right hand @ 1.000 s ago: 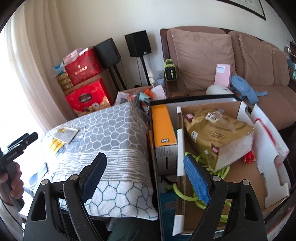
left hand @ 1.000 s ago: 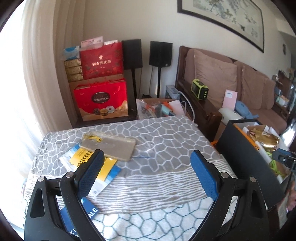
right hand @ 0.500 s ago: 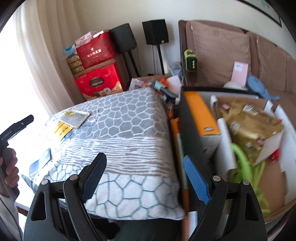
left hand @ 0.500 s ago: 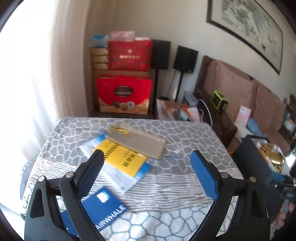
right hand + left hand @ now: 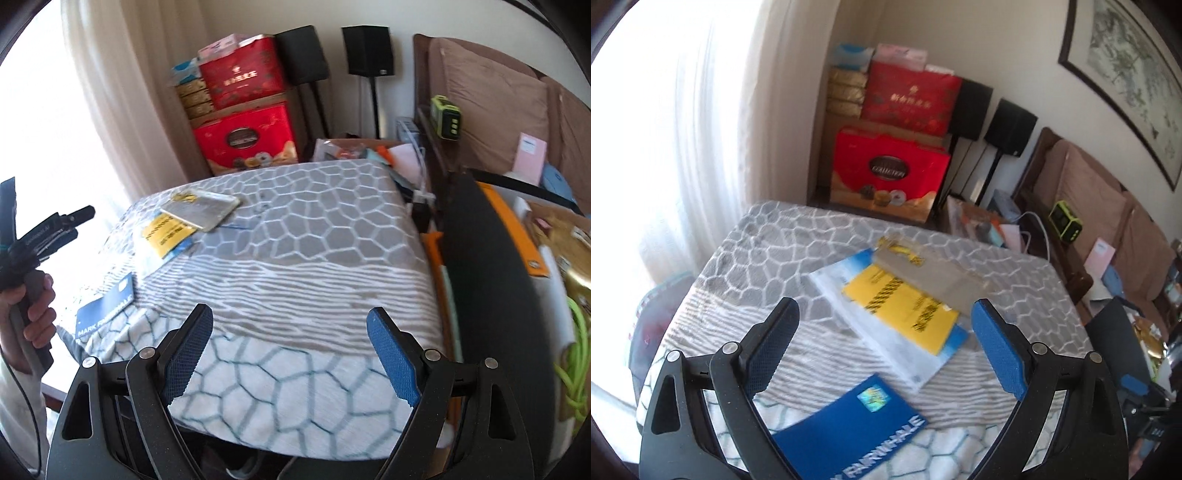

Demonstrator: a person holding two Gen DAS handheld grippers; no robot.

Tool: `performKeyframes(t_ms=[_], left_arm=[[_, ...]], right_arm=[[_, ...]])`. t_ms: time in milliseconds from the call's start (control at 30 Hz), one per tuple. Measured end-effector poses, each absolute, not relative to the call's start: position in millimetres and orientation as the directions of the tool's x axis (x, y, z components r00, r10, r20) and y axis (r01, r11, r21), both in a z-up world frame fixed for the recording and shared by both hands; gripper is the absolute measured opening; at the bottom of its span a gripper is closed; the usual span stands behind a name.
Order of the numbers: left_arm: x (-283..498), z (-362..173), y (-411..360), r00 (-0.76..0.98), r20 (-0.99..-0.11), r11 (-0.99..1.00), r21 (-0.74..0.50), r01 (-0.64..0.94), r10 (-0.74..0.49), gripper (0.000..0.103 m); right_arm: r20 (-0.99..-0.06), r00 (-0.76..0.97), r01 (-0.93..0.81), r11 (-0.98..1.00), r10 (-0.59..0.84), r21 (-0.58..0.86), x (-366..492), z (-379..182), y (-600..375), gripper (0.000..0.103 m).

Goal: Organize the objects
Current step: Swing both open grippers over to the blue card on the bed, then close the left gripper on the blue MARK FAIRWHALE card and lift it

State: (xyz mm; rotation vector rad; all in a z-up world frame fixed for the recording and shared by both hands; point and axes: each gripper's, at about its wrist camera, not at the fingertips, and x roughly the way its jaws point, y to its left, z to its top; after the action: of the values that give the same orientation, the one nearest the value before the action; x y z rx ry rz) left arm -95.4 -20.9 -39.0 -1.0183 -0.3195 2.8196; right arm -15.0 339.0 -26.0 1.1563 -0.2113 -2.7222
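Hovering with both the left tongs (image 5: 882, 332) and right tongs (image 5: 290, 341) spread wide and empty above the tabletop (image 5: 314, 240), the person risks sliding the loosely stacked yellow packet (image 5: 901, 306) and blue booklet (image 5: 849, 432) off the soft cloth.

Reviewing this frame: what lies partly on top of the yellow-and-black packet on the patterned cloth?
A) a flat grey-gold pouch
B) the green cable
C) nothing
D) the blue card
A: the flat grey-gold pouch overlaps the far edge of the yellow-and-black packet; the blue card lies apart, nearer the camera.
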Motion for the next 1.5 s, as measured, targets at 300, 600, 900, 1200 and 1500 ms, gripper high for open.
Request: performKeyframes(t_ms=[300, 600, 900, 1200, 1500], left_arm=[[-74.3, -83.0, -43.8, -0.645, -0.740, -0.981, -0.140, -0.132, 0.192, 0.094], [-61.4, -106.7, -28.4, -0.515, -0.785, -0.905, -0.132, -0.403, 0.344, 0.103], [-66.1, -126.7, -1.8, -0.493, -0.817, -0.851, 0.005, -0.526, 0.300, 0.103], [-70.5, -128.7, -21.5, -0.499, -0.787, -0.872, -0.098, -0.479, 0.363, 0.073], [-83.3, -112.1, -41.4, -0.483, -0.744, -0.869, -0.270, -0.415, 0.462, 0.072]], right_arm=[[-0.727, -0.626, 0.207, -0.959, -0.281, 0.192, -46.1, -33.6, 282.9, 0.087], [-0.748, -0.612, 0.252, -0.960, -0.257, 0.123, -56.4, -26.8, 253.6, 0.087], [-0.779, -0.585, 0.206, -0.970, -0.228, 0.129, -58.9, -37.6, 263.6, 0.087], [-0.779, -0.596, 0.203, -0.975, -0.193, 0.086, -81.9, -22.4, 278.8, 0.087], [-0.823, -0.493, 0.461, -0.887, -0.282, 0.028, -153.7, -45.2, 251.4, 0.087]])
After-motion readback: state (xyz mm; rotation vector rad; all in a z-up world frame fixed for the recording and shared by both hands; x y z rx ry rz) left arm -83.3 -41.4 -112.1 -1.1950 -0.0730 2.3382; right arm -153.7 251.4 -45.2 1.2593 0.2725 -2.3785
